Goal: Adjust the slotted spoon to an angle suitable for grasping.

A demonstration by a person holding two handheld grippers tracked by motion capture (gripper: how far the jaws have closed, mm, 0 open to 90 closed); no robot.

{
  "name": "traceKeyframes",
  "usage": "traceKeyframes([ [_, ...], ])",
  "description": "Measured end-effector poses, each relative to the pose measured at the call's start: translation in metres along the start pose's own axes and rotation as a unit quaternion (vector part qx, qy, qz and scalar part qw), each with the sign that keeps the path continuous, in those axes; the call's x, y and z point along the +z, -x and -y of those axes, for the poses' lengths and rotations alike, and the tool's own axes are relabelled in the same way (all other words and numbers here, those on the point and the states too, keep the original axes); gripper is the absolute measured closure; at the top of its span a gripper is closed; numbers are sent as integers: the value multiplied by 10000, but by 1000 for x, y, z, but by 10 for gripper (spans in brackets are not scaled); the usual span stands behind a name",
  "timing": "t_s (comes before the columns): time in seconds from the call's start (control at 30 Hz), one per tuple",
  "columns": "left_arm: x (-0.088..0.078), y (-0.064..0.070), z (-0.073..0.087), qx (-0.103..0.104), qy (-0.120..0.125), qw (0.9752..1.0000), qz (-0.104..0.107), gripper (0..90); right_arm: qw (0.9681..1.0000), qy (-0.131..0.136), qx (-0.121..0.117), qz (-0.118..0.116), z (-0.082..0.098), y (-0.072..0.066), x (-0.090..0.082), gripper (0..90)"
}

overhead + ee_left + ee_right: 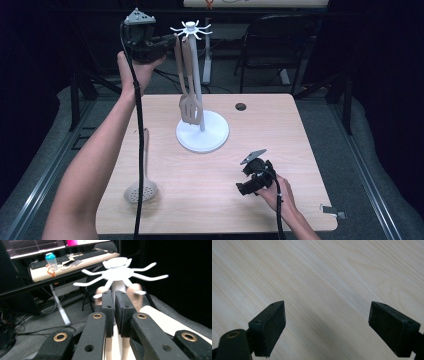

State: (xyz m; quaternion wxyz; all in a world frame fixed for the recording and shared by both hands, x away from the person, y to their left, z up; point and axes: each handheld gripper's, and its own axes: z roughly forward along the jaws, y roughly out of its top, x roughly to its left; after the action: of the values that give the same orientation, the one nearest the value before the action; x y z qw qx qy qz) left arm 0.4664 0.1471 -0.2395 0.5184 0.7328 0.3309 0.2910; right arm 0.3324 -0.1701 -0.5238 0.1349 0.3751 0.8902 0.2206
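**Spatula going on the rack, strainer spoon still on the table**

The slotted spatula point(191, 107) hangs down along the pole of the white rack point(202, 131), with its top end up by the hooks point(191, 31). The left gripper point(167, 41) is up there too. In the left gripper view its jaws are pressed almost together, and the tan handle tops point(135, 293) sit right behind the tips. The jaws seem to pinch the handle, but the spot where they meet it is hidden, so I cannot tell for sure. I also cannot tell if the handle is already on a hook.

So 1 tool looks nearly hung. The round strainer spoon point(141, 191) lies flat on the table point(260, 130) near the front left corner. That 1 is still left to hang, I think.

The right gripper point(245, 181) rests low over the wood near the front right. Its jaws are spread wide with nothing in them.

Room to move: the rack stands in the middle toward the back, and bare wood lies all around its base. The hooks stick out on every side, so a hand pulling away could bump them. The spoon is close to the table's left edge. A small hole point(240, 106) sits near the back edge.
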Motion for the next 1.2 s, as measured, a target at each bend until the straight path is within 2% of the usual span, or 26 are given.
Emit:
traceKeyframes([
  [0.2, -6, 14, -3, 192, 64, 9997, 167, 862, 10000, 25, -14, 4, -1, -1, 0, 136],
  [0.23, -6, 16, -4, 212, 73, 9996, 195, 862, 9999, 84, 56, -6, 0, -2, 1, 136],
  [0.3, -6, 21, -5, 268, 83, 9993, 245, 862, 10000, 25, 7, 14, -1, -2, 0, 136],
  [0.43, -2, 27, -8, 370, 19, 9989, 297, 862, 9999, 85, 61, -10, 0, -2, 1, 136],
  [0.5, 1, 28, -9, 409, -61, 9988, 271, 862, 10000, 6, -9, 0, 0, -1, 0, 136],
  [0.73, 9, 24, -8, 326, -104, 9993, 162, 865, 10000, 7, -20, 0, 0, -1, 0, 137],
  [0.8, 9, 24, -7, 326, -99, 9994, 52, 865, 10000, 9, -19, 3, 0, 0, 0, 137],
  [1.2, 12, 9, -5, 93, -130, 9997, -186, 865, 10000, -8, -20, 0, 0, -1, 0, 137],
])
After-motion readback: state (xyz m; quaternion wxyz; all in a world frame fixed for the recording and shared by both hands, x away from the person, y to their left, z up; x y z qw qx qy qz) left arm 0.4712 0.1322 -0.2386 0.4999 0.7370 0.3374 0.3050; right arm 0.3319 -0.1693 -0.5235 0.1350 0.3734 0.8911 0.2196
